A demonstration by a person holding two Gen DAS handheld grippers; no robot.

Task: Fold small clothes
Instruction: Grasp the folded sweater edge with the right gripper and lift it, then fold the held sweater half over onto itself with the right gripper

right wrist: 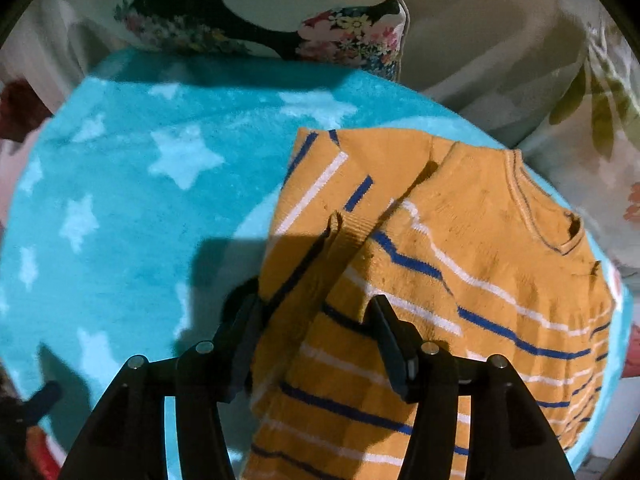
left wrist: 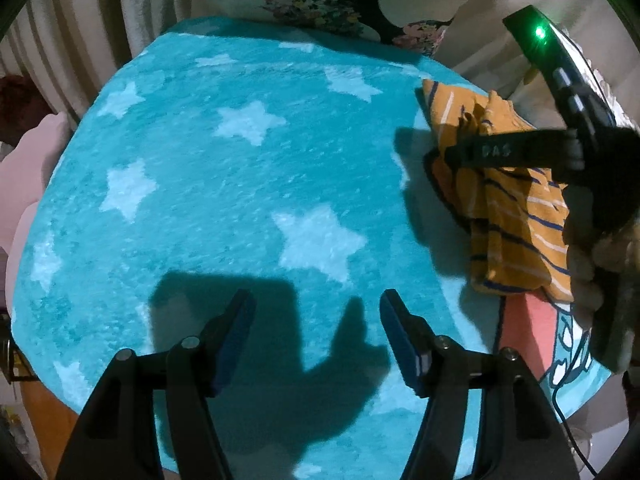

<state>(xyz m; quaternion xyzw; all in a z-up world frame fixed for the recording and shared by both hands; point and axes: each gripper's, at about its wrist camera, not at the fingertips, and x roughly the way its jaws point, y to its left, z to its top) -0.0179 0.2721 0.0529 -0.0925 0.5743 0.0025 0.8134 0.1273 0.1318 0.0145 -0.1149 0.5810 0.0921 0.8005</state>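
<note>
An orange knitted sweater point(right wrist: 460, 240) with blue and white stripes lies crumpled at the right edge of a turquoise blanket with white stars point(right wrist: 140, 200). One sleeve point(right wrist: 320, 176) is folded across its left side. My right gripper point(right wrist: 316, 304) stands open just over the sweater's left part, with loose fabric between the jaws and the pads not pressing on it. In the left wrist view the sweater point(left wrist: 508, 224) sits at the right, under one black finger point(left wrist: 500, 152) of the right gripper. My left gripper point(left wrist: 316, 300) is open above bare blanket point(left wrist: 240, 180), with nothing between its fingers.
A floral pillow point(left wrist: 312, 4) lies beyond the blanket's far edge, with pale floral bedding point(right wrist: 580, 100) to the right. A person's hand point(left wrist: 588, 272) holds the right gripper. A thin cable point(left wrist: 560, 392) runs over a pink patterned cloth point(left wrist: 528, 328) near the blanket's right edge.
</note>
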